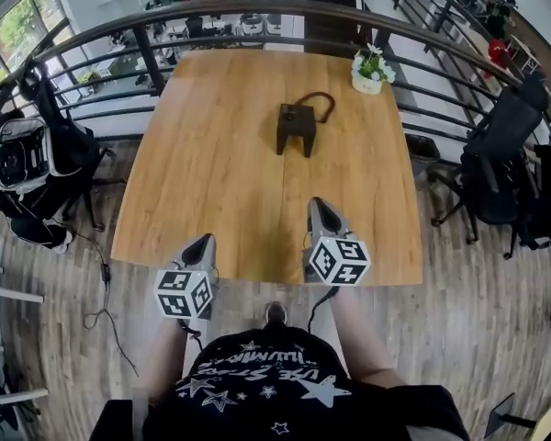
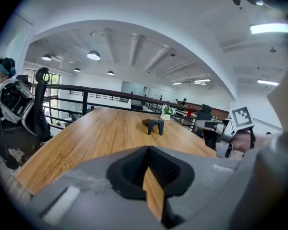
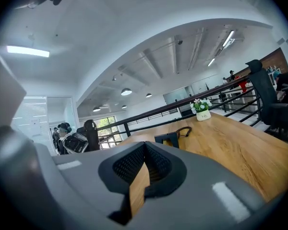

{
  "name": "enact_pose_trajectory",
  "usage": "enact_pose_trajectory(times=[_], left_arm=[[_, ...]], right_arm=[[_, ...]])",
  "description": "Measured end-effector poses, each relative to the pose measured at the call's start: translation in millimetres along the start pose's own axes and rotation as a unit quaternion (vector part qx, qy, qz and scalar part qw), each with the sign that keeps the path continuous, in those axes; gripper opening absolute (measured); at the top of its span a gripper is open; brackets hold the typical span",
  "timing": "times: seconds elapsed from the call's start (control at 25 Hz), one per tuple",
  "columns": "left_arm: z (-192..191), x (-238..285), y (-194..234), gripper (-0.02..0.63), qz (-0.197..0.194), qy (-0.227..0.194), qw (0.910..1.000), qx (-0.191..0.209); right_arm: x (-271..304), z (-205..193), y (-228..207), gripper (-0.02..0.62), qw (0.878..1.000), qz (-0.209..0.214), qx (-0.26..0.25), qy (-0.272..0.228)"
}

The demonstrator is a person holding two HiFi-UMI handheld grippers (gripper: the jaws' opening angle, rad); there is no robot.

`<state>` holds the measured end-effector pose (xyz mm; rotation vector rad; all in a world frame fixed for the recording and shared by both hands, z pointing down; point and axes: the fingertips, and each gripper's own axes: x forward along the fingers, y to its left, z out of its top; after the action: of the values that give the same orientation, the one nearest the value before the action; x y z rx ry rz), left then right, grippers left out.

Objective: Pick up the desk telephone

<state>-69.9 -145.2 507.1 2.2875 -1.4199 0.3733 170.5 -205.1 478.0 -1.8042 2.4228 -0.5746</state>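
The desk telephone (image 1: 296, 127) is a small dark block with a looped cord. It stands in the far middle of the wooden table (image 1: 211, 200), well beyond both grippers. The left gripper view shows the telephone (image 2: 155, 125) far ahead, and in the right gripper view the telephone (image 3: 167, 139) peeks just above the jaws. My left gripper (image 1: 203, 243) hovers at the table's near edge, shut and empty. My right gripper (image 1: 320, 206) is over the near part of the table, a little further in, also shut with nothing in it. The right gripper's marker cube (image 2: 241, 118) shows at the right of the left gripper view.
A white pot of flowers (image 1: 371, 70) stands at the table's far right corner. A dark railing (image 1: 257, 12) curves behind the table. Black office chairs (image 1: 505, 145) stand to the right, and bags with gear (image 1: 23, 159) hang at the left.
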Motion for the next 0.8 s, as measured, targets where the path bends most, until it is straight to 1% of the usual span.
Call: enact_pose_trajectory(times=[0.16, 0.32, 0.36, 0.4, 0.52, 0.6, 0.68, 0.76, 0.8], left_arm=[[2.6, 14.0, -4.7, 0.002, 0.020, -0.011, 0.9997, -0.004], [13.3, 22.8, -4.3, 0.002, 0.027, -0.007, 0.9996, -0.008], [16.3, 24.3, -1.8, 0.002, 0.026, -0.003, 0.9996, -0.008], [18.5, 25.8, 1.9, 0.002, 0.026, 0.000, 0.9996, -0.008], [20.8, 31.8, 13.0, 0.002, 0.029, 0.011, 0.9995, -0.010], [21.1, 39.1, 18.4, 0.002, 0.026, 0.016, 0.9995, -0.012], [22.6, 49.4, 22.7, 0.002, 0.019, 0.021, 0.9995, -0.011], [24.1, 59.8, 25.6, 0.002, 0.010, 0.023, 0.9996, -0.011], [24.9, 64.2, 27.1, 0.002, 0.005, 0.023, 0.9997, -0.010]], right_arm=[[16.8, 2.2, -15.5, 0.000, 1.000, 0.013, -0.012, 0.004], [35.5, 1.1, -22.3, 0.000, 1.000, 0.010, 0.002, 0.024], [40.9, 0.5, -21.3, 0.006, 0.999, 0.010, 0.009, 0.031], [46.2, 0.0, -19.7, 0.029, 0.999, 0.012, 0.017, 0.036], [58.2, -1.4, -17.6, 0.062, 0.998, 0.015, 0.045, 0.039], [66.2, -4.9, -18.0, 0.098, 0.997, 0.016, 0.070, 0.041], [75.7, -7.9, -17.7, 0.163, 0.993, 0.023, 0.108, 0.047], [83.9, -7.9, -18.1, 0.203, 0.984, 0.031, 0.168, 0.045], [87.3, -7.5, -18.5, 0.216, 0.977, 0.034, 0.209, 0.040]])
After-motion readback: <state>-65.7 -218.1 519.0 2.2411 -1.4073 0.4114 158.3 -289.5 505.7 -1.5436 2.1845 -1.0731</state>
